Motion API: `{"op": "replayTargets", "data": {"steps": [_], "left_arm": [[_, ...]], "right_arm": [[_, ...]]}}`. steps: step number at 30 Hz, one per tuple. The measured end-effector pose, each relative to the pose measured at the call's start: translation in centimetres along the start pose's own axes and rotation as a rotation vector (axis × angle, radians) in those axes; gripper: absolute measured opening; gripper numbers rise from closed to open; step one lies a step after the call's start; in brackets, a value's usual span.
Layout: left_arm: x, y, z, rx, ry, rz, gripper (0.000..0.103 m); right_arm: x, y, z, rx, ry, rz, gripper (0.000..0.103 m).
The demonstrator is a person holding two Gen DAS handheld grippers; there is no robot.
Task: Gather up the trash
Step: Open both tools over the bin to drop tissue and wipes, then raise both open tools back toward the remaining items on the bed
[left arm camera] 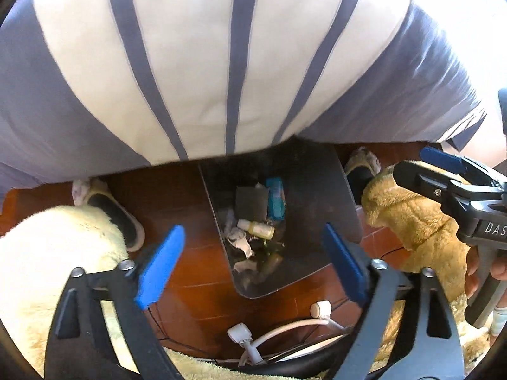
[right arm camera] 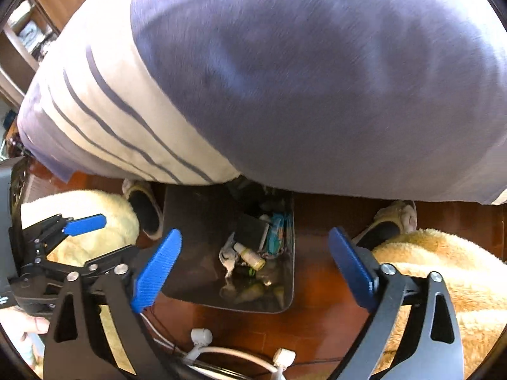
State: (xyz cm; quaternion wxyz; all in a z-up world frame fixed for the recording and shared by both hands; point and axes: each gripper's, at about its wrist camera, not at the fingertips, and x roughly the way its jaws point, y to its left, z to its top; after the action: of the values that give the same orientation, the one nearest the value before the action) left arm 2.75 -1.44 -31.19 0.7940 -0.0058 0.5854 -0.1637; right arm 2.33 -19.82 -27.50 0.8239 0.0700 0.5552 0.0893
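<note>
A dark trash bin (left arm camera: 320, 190) stands on the red-brown floor between the person's feet; it also shows in the right wrist view (right arm camera: 196, 231). Inside lie a small yellow bottle (left arm camera: 258, 228), a teal packet (left arm camera: 275, 199), a dark card and crumpled white wrappers (left arm camera: 239, 240). The bottle shows in the right wrist view too (right arm camera: 250, 256). My left gripper (left arm camera: 253, 272) is open and empty, above the bin's near edge. My right gripper (right arm camera: 256, 272) is open and empty, also above the bin. The right gripper appears at the right of the left wrist view (left arm camera: 443, 174).
The person's striped shirt (left arm camera: 221, 63) fills the upper half of both views. Slippered feet (left arm camera: 117, 218) flank the bin. Fluffy cream and tan fabric (left arm camera: 418, 218) lies on both sides. White cables with plugs (left arm camera: 285, 326) lie on the floor near me.
</note>
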Motion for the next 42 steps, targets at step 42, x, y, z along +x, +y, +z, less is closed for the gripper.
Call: {"op": "replayTargets", "data": {"steps": [42], "left_arm": [[-19.2,0.2,11.3,0.033,-0.493,0.105,0.095]], "right_arm": [[-17.1,-1.0,12.0,-0.091,-0.498,-0.082,0.099]]}}
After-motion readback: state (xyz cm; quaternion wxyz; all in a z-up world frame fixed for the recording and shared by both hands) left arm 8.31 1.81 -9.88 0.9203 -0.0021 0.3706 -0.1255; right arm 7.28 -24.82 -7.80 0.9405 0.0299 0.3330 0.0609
